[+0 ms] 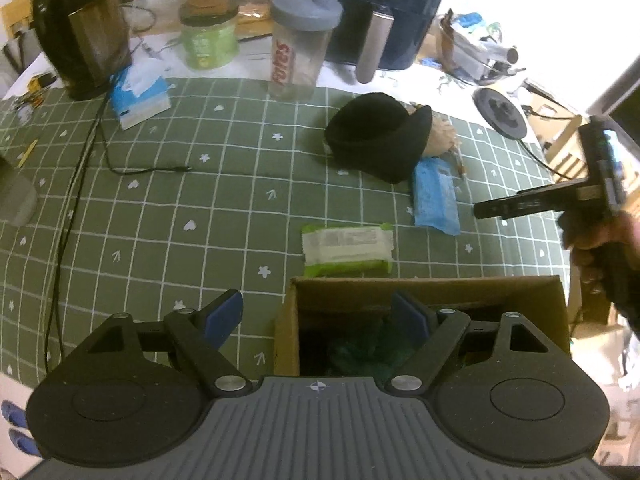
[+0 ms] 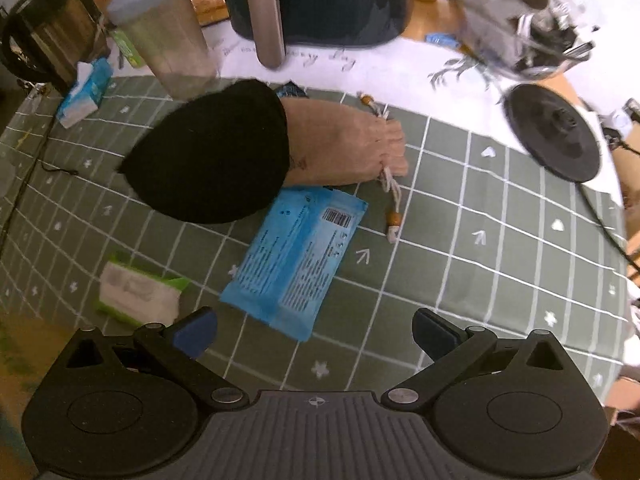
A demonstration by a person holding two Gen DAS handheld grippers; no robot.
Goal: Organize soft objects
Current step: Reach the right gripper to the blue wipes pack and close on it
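Green checked cloth (image 1: pixel 224 208) covers the table we work over, printed with small white hearts and stars. At the far left of the left wrist view we see a dark kettle (image 1: pixel 80 32), with a blue tissue pack (image 1: pixel 138 98) lying just in front of it. A black cable (image 1: pixel 80 168) trails down the cloth from there. Moving right, a green jar (image 1: pixel 208 40) and a clear shaker bottle (image 1: pixel 300 40) with a grey lid stand at the cloth's far edge.

Nearer us, our left gripper (image 1: pixel 318 314) hangs with its 2 blue-padded fingers spread wide and nothing pinched between them. One finger is over the cloth, the other over the open cardboard box (image 1: pixel 420 286). Something dark green lies inside the box; we cannot tell what it is.

Just beyond the box's far wall lies a green and white wipes pack (image 1: pixel 346 250). Farther right, a black beanie (image 1: pixel 376 136) rests partly on top of a tan drawstring pouch (image 2: pixel 340 144). A blue wipes pack (image 1: pixel 434 196) lies flat just in front of the beanie and touches it.

At the far right, a hand (image 1: pixel 600 248) carries our right gripper (image 2: pixel 314 332). In its own view, its jaws are released and empty, and they hover above the near end of the blue wipes pack.
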